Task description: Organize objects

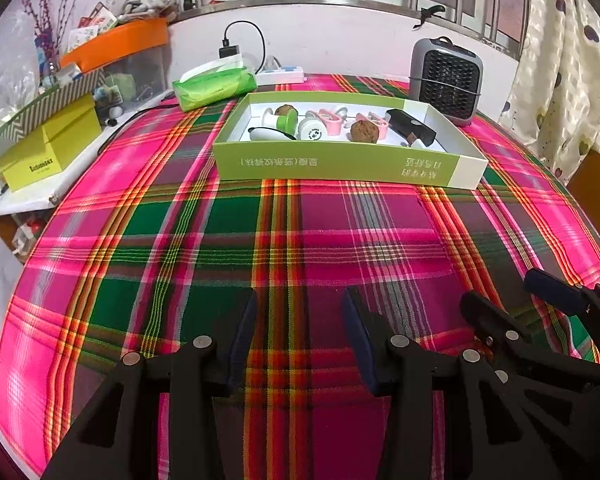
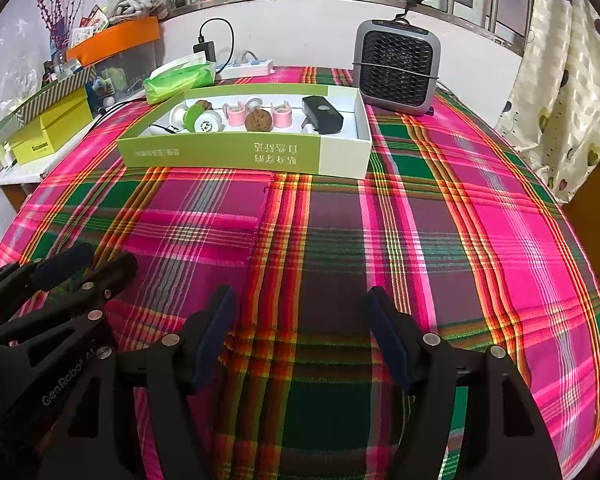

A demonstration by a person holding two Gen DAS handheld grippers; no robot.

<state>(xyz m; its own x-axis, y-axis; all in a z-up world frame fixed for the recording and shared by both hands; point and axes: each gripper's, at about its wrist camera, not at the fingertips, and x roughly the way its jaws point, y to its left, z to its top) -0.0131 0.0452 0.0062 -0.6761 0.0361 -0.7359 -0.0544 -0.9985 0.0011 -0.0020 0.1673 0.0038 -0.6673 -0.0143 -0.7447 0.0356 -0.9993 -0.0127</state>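
Observation:
A shallow green and white box [image 1: 340, 164] [image 2: 240, 152] sits at the far side of the plaid cloth [image 1: 300, 232]. Inside it lie a brown walnut [image 1: 365, 132] [image 2: 259, 120], pink reels [image 1: 332, 120] [image 2: 234, 116], a green and white round item [image 1: 300, 126] [image 2: 202, 118] and a black case [image 1: 412, 128] [image 2: 323, 114]. My left gripper [image 1: 300, 320] [image 2: 96, 262] hovers open over bare cloth, well short of the box. Beside it, my right gripper [image 2: 300, 300] [image 1: 508, 292] is open too, with nothing between its fingers.
A grey fan heater [image 1: 446, 80] [image 2: 396, 68] stands behind the box at the right. A green tissue pack [image 1: 214, 88] and a power strip [image 1: 280, 74] lie at the back left. A cluttered shelf with a yellow-green box [image 1: 52, 152] borders the left; a curtain [image 1: 560, 80] hangs at the right.

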